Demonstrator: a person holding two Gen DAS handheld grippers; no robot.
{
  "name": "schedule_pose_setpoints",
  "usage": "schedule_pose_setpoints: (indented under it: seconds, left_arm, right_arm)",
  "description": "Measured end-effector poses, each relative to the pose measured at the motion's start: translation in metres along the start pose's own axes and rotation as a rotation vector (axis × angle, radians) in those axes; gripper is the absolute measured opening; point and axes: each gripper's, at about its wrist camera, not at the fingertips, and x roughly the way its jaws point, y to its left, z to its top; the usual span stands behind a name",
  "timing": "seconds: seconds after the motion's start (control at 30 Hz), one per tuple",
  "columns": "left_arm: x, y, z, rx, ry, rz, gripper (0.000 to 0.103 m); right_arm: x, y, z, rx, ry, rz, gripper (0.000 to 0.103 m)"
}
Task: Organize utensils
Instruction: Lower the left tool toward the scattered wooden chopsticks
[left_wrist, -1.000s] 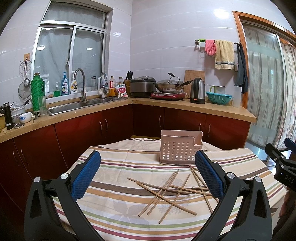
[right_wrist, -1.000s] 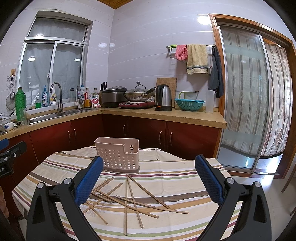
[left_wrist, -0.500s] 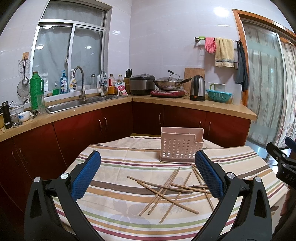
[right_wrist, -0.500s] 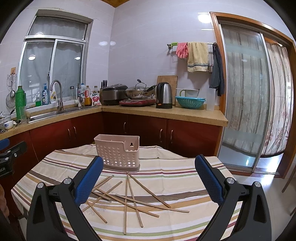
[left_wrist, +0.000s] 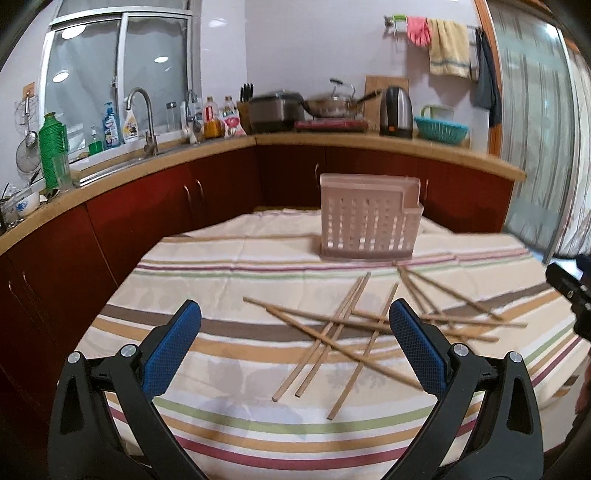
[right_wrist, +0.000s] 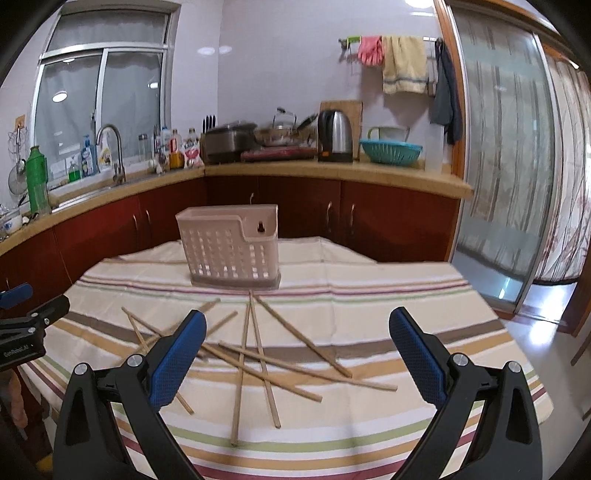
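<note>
Chopsticks (right_wrist: 258, 354): loose, crossed heap on striped surface (right_wrist: 388, 306), none yet sorted. Perforated holder (right_wrist: 231, 251): upright just behind them, likely their destination. Left tool (left_wrist: 295, 354), right tool (right_wrist: 297, 354): both spread wide, empty, poised over the heap.

pink basket (left_wrist: 369, 218), striped tablecloth (left_wrist: 229, 273), tan chopsticks (right_wrist: 258, 354)

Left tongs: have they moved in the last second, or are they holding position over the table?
Yes. The left tongs have come forward and down: the pink utensil basket and chopsticks now sit nearer, and the window rides higher.
</note>
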Motion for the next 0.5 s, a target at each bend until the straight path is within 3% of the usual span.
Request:
schedule_pose_setpoints:
  seconds: [0.37,0.5]
  left_arm:
    - [0.063,0.013,-0.033,0.062,0.118,0.042,0.099]
    - [0.075,0.015,-0.037,0.043,0.154,0.018,0.099]
  right_arm:
    - [0.037,-0.011,-0.023,0.029,0.108,0.021,0.097]
    - [0.045,-0.01,-0.027,0.025,0.13,0.022,0.097]
